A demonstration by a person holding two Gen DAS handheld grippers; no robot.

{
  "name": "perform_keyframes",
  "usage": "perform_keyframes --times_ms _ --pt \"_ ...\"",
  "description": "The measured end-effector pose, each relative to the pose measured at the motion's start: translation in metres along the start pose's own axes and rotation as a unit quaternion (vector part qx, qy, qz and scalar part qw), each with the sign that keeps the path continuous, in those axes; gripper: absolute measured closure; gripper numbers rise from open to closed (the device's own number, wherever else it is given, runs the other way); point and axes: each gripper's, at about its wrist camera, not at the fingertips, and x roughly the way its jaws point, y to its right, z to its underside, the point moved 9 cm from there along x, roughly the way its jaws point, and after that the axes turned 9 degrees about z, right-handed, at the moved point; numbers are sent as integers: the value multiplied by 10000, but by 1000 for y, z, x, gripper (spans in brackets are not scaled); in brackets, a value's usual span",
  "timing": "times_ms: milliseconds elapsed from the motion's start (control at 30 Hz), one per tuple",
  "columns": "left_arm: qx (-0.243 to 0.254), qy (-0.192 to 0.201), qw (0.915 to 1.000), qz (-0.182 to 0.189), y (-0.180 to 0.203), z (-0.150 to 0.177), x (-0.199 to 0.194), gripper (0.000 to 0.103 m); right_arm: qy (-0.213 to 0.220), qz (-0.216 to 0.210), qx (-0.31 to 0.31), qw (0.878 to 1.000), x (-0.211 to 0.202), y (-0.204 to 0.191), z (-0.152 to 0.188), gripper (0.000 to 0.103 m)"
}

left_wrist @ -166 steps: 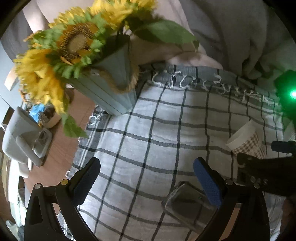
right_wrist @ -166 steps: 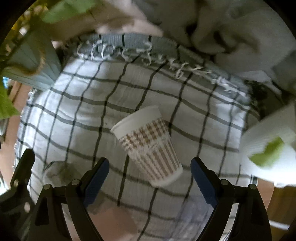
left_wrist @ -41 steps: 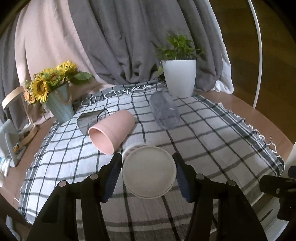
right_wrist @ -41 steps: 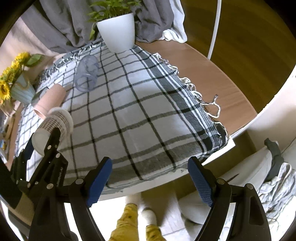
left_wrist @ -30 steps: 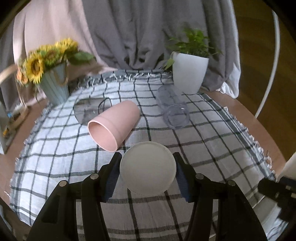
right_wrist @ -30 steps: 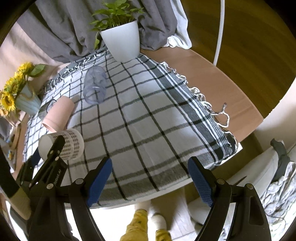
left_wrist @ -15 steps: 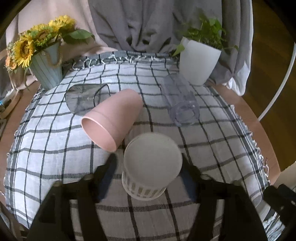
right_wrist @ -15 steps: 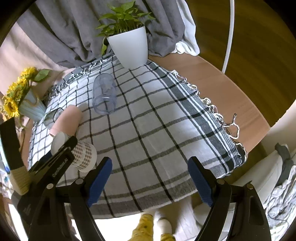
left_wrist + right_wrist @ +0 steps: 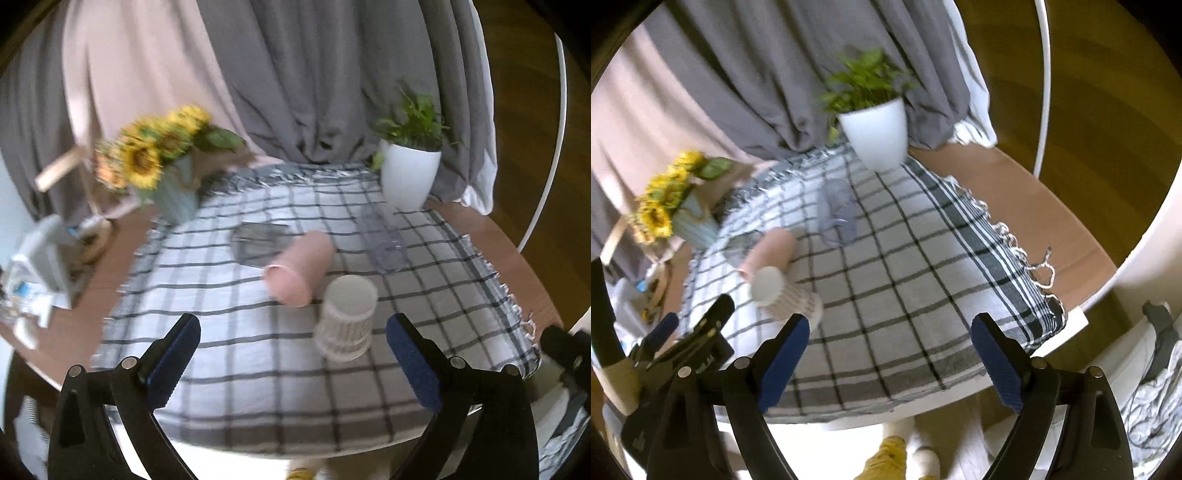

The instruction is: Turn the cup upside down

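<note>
The checked paper cup stands upside down on the plaid tablecloth, base up, next to the pink cup. It also shows in the right wrist view. My left gripper is open and empty, pulled back from the cup near the table's front edge. My right gripper is open and empty, held off the table's front right edge. The left gripper's body shows at the lower left of the right wrist view.
A pink cup, a clear tumbler and a glass mug lie on their sides. A sunflower vase stands back left, a white plant pot back right. Grey curtains hang behind. Clutter sits at the left.
My left gripper has opened, let go of the paper cup and drawn back towards the front edge. The cup stays upside down on the cloth. The right gripper has shifted slightly.
</note>
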Motion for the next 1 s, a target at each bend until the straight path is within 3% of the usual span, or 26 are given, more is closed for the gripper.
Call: perform_keyframes --times_ms 233,433,733,1000 --pt "-72 190 9991 -368 -22 15 -67 0 479 -377 -445 9972 -55 -26 4 13" --pt "-190 233 9990 -341 -27 29 -104 0 791 -560 -845 9917 -92 -43 14 13" --pt "-352 444 9971 -507 -47 30 -136 0 989 -756 -1056 9866 -120 -61 26 13" --pt "-548 546 9960 -440 -57 29 -146 0 1138 -788 -1156 9836 -130 -70 29 13"
